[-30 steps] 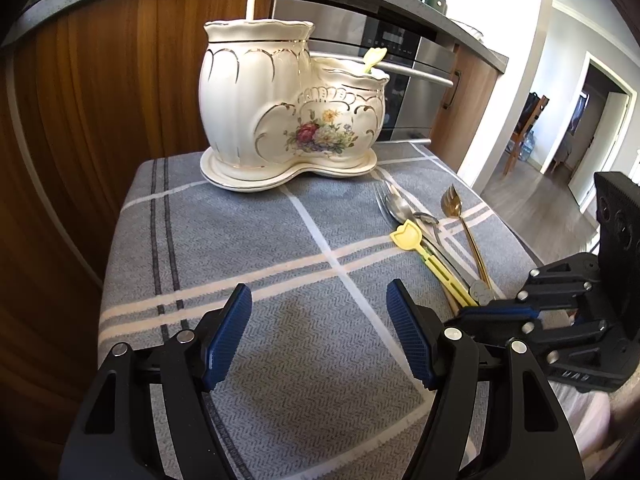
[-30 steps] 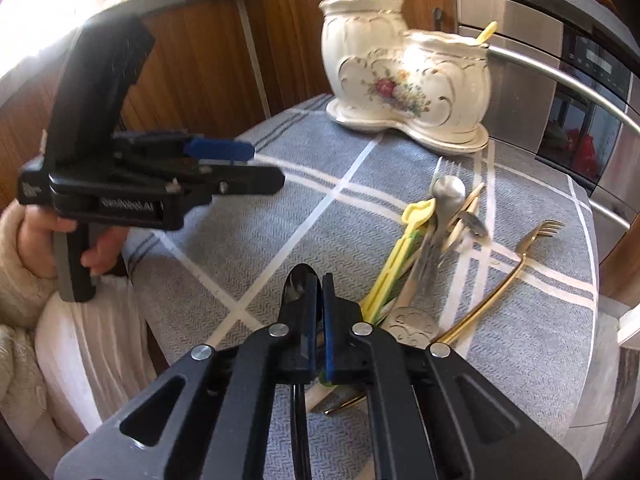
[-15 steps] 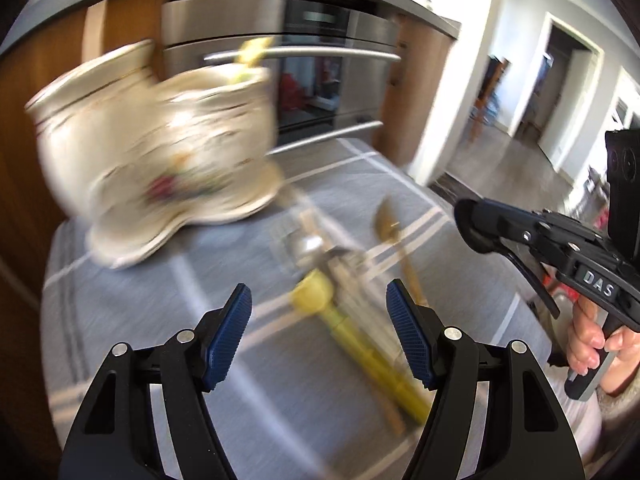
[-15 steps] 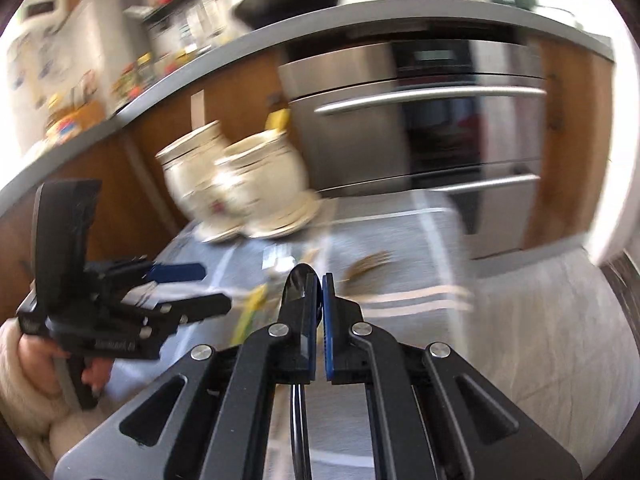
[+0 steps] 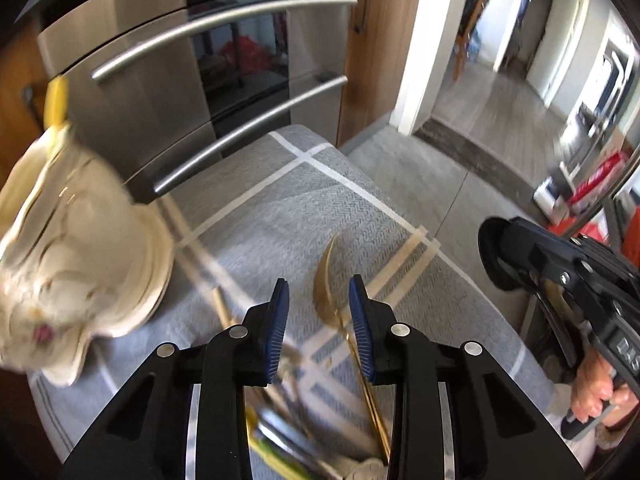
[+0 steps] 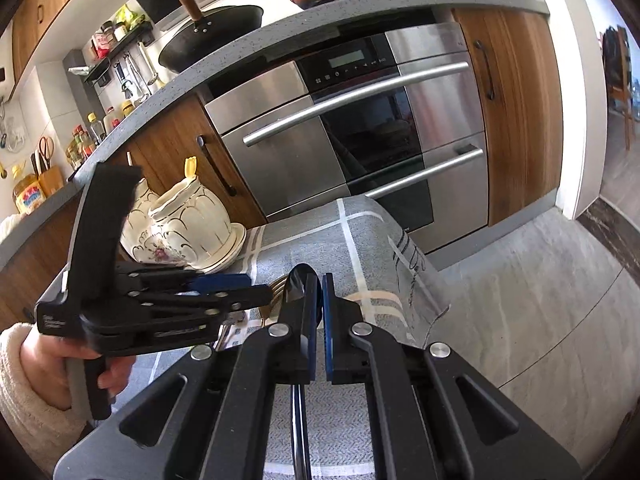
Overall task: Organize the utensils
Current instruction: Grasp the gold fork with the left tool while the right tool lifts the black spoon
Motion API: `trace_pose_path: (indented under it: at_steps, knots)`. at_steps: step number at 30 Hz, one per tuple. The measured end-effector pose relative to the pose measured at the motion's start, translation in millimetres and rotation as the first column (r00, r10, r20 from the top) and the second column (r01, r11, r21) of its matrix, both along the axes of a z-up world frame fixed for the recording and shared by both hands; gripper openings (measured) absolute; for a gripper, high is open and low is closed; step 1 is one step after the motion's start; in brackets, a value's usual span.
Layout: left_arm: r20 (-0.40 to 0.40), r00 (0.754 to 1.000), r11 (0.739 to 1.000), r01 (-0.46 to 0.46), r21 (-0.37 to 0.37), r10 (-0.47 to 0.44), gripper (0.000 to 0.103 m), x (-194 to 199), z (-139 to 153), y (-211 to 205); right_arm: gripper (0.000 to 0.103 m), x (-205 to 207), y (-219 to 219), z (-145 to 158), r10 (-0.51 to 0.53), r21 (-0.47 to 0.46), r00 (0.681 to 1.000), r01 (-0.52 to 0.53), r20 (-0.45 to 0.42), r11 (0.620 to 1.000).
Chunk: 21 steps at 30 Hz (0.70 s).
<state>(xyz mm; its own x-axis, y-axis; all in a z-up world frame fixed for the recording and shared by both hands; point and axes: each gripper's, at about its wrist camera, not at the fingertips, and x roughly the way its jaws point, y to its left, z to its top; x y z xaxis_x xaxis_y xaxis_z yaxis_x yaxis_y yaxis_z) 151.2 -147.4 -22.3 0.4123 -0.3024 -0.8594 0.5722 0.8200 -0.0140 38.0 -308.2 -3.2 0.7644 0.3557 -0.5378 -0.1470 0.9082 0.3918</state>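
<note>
Two grippers are over the grey checked cloth, both in new places since a second ago. Far left, the cream ceramic holder has slid from the middle of the left wrist view to its left edge and is blurred; a yellow utensil sticks up out of it. In the near middle, the left gripper has swung right and come down over the loose cutlery, its jaws narrowed from the wide spread seen earlier but still apart, straddling the gold fork, which lies on the cloth. The rest of the cutlery pile is a blur beneath it. At right, the right gripper has lifted off the cloth, its jaws pinching a black spoon, as before.
</note>
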Motion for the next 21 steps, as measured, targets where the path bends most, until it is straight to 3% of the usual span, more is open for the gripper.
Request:
trace_pose_path:
  at_steps: [5,10,13,21]
  knots:
    - [-0.015,1.000,0.992,0.029,0.121,-0.028,0.027,12.3,-10.4,-23.6,0.003,-0.8,-2.9,-0.5,-0.007,0.016,1.000,0.007,-0.002,1.000]
    - [-0.025,0.999,0.986,0.024,0.165,-0.020,0.006,19.2,-17.9,-29.8,0.002,-1.0,-5.6,-0.9,-0.008,0.028,1.000,0.008,-0.007,1.000]
    - [-0.019,1.000,0.988,0.021,0.155,-0.019,0.005,19.0,-16.3,-25.7,0.002,-1.5,-6.5,0.1,-0.013,0.027,1.000,0.013,0.001,1.000]
    - [0.093,0.995,1.000,-0.030,0.000,0.030,0.004,8.7,16.4,-1.7,0.003,-3.9,-6.9,1.3,-0.025,0.032,1.000,0.025,0.014,0.999]
